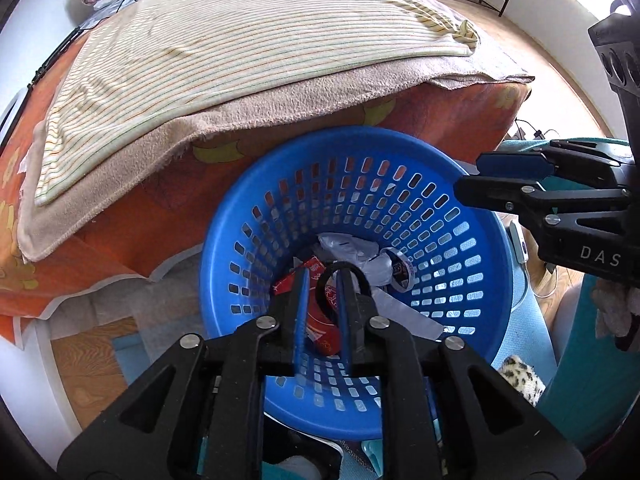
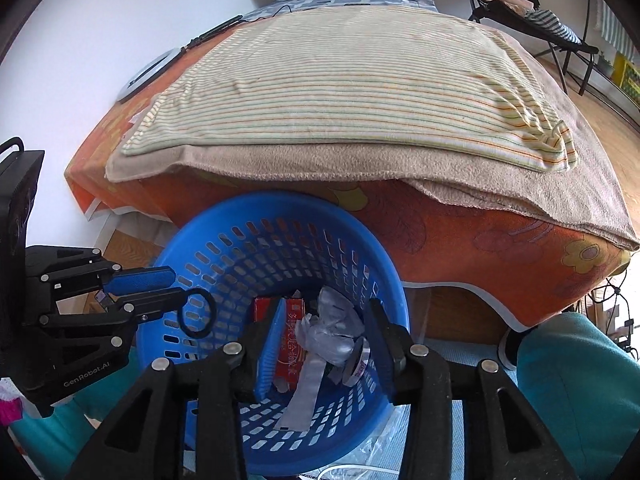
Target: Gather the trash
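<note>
A blue perforated basket (image 1: 360, 136) (image 2: 280, 200) stands on the floor against the table. Inside it lie a red carton (image 1: 318, 328) (image 2: 290, 344), crumpled white plastic (image 1: 348, 248) (image 2: 332, 328), a small tape roll (image 1: 402, 274) (image 2: 358, 364) and a grey strip (image 1: 404, 316) (image 2: 308, 388). My left gripper (image 1: 324, 276) (image 2: 180, 284) is over the basket's left side, shut on a thin black ring (image 1: 338, 266) (image 2: 198, 336) that hangs from its tips. Above the basket's near side, my right gripper (image 2: 328, 304) (image 1: 470, 174) stands open with nothing between its fingers.
Behind the basket is a table with an orange flowered cloth (image 2: 480, 236), a beige towel (image 2: 360, 164) and a striped cloth (image 1: 240, 40) on top. A folding chair (image 2: 540, 20) stands at the back right. Teal fabric (image 2: 580, 380) lies right of the basket on a light blue mat (image 1: 524, 312).
</note>
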{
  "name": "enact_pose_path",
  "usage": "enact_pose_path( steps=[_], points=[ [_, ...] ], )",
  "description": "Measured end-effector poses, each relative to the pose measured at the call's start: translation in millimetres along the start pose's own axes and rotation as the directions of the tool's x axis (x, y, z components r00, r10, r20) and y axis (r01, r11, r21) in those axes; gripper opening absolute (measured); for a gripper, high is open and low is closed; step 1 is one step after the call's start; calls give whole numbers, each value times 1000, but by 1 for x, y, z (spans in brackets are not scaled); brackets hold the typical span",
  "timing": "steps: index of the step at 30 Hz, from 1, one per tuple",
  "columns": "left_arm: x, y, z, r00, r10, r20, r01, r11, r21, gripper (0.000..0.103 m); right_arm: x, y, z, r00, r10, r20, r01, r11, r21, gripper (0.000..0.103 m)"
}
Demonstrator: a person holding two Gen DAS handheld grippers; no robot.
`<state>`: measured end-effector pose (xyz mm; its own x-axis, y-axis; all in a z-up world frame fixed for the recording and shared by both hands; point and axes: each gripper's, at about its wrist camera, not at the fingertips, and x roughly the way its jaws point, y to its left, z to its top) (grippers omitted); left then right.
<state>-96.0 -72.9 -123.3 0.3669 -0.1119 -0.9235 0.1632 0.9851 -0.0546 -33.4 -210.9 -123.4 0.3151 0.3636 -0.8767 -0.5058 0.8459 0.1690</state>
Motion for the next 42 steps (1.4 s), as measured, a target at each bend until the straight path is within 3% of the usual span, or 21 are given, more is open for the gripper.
enact_pose_path(
  steps=[2,6,11,20,40,42],
  points=[
    [-1,0,0,1000,3,8,-3,1000,0,46,0,-1,0,1000,-4,0,4,1000,7,58],
    [-1,-2,-1,1000,18,12,-18,1000,2,63,1,-1,1,1000,-20,-4,20,1000,15,78],
    [2,-3,-2,1000,26,-4,-26,1000,6,67,2,-6,3,1000,-28,-10,28,999,40,86],
    [-4,4,1,998,61,18,-61,997,-37,69,3,-11,5,999,-25,-22,27,996,79,87],
    [-67,35,50,973,98,211,-67,987,-146,70,-45,-18,61,982,-72,177,59,995,78,92],
    [-71,37,55,970,95,225,-61,986,-154,75,-48,-17,68,978,-77,193,65,996,68,93]
  ],
)
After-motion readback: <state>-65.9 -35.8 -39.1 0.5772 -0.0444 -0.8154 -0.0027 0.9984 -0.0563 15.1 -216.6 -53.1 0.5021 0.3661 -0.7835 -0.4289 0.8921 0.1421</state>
